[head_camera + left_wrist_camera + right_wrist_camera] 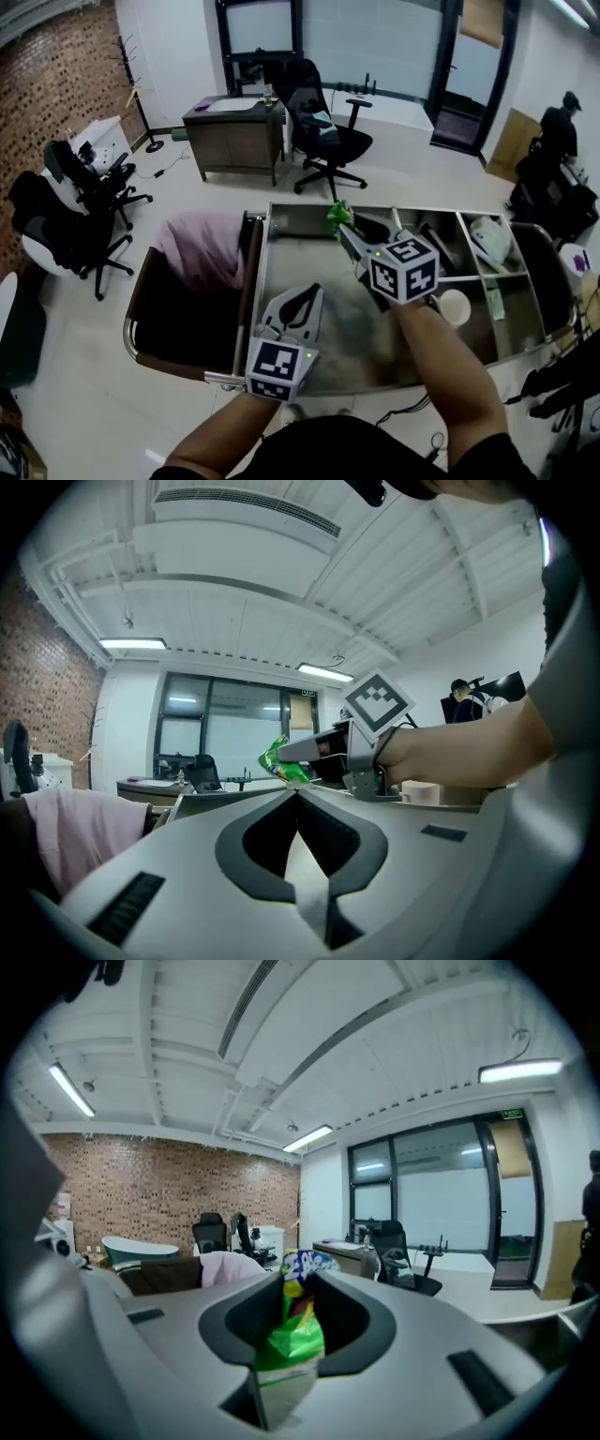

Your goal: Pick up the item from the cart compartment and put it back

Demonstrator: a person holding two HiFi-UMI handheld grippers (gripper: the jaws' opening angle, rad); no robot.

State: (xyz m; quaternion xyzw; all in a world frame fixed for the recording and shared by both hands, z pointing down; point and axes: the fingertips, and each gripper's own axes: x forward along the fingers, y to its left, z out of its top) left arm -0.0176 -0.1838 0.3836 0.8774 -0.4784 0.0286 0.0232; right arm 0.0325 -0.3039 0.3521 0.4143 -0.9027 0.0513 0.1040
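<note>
A green snack packet (337, 215) sticks up from my right gripper (343, 227), which is shut on it above the far part of the metal cart's (309, 246) large compartment. In the right gripper view the packet (292, 1330) stands pinched between the two grey jaws of that gripper (293, 1283). From the left gripper view the packet (284, 761) shows at the tip of the right gripper (298, 753). My left gripper (302, 298) hovers over the near side of the same compartment, shut and holding nothing (297, 791).
Smaller compartments at the cart's right hold a white cup (457, 307) and a white bag (489, 236). A pink cloth (202, 248) lies in the brown basket on the cart's left end. Behind stand a black office chair (323, 131), a desk (234, 131) and more chairs (75, 211).
</note>
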